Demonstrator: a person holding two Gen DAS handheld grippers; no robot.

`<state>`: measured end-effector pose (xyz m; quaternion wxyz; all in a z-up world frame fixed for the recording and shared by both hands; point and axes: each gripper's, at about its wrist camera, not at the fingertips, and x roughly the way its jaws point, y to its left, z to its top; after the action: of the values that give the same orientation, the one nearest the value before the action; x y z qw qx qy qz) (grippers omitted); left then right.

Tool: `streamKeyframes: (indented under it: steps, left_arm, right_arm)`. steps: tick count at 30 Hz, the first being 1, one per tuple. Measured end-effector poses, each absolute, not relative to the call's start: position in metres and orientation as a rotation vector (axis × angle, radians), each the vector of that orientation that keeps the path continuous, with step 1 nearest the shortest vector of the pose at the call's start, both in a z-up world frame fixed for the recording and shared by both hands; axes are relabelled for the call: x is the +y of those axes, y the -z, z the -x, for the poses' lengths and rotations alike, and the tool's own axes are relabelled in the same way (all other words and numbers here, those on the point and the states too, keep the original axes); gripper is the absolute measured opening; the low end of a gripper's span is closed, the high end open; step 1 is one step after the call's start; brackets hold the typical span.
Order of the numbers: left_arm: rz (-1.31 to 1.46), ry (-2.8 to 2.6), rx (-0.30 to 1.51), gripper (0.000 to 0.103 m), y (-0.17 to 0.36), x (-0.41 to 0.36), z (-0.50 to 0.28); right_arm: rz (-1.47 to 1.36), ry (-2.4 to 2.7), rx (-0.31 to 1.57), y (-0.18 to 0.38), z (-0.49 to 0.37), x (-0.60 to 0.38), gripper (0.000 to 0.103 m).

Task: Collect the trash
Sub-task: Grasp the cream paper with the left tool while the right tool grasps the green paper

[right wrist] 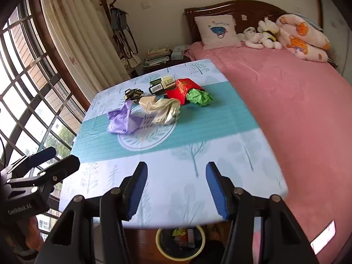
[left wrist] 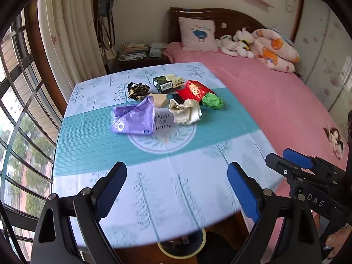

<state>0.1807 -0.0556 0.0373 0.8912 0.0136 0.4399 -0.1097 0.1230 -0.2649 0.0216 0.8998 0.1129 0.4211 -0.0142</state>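
Nearest the cameras, the left gripper (left wrist: 177,189) is hanging over the near edge of the table (left wrist: 154,198) with its jaws spread wide and nothing between them. The right gripper (right wrist: 177,190) is hovering alongside, its jaws also parted and empty. Below the table edge a round waste bin (right wrist: 162,248) is sitting on the floor, with some scraps showing inside.

Further in, the trash is lying clustered around the middle of the tablecloth. A purple plastic bag (left wrist: 133,117) is sitting closest on the left, looking light, limp and slippery; pinching a raised fold near its top is likely the surest hold. Just right of it a crumpled beige wrapper (left wrist: 186,112) is resting, soft and easy to squeeze anywhere.

Behind these a small tan carton (left wrist: 160,100) is lying, and a green paper wad (left wrist: 212,101) is touching a red envelope (left wrist: 194,90). The wad should compress readily; the flat envelope probably needs gripping by an edge. Farthest back, a black crumpled wrapper (left wrist: 137,90) and a dark cigarette pack (left wrist: 168,83) are sitting, the pack seeming stiff enough to grasp across its narrow sides.
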Motion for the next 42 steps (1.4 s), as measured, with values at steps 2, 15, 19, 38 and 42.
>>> streamKeyframes:
  steps: [2, 15, 19, 38, 42]
  left_arm:
    - [0.007, 0.206, 0.947, 0.092, -0.027, -0.067, -0.212]
    - [0.223, 0.050, 1.167, 0.092, 0.042, -0.126, -0.381]
    - [0.260, -0.008, 1.203, 0.092, 0.061, -0.126, -0.414]
    - [0.344, -0.065, 1.391, 0.092, 0.130, -0.127, -0.442]
    - [0.390, -0.058, 1.397, 0.088, 0.135, -0.125, -0.439]
  right_arm:
    - [-0.224, 0.001, 0.899, -0.014, -0.156, -0.284, 0.055]
    - [-0.191, -0.164, 1.045, 0.028, -0.317, -0.359, 0.055]
    - [-0.188, -0.199, 1.076, 0.047, -0.350, -0.360, 0.055]
    - [-0.125, -0.287, 1.166, 0.098, -0.398, -0.356, 0.038]
    - [-0.160, -0.316, 1.181, 0.097, -0.397, -0.361, 0.031]
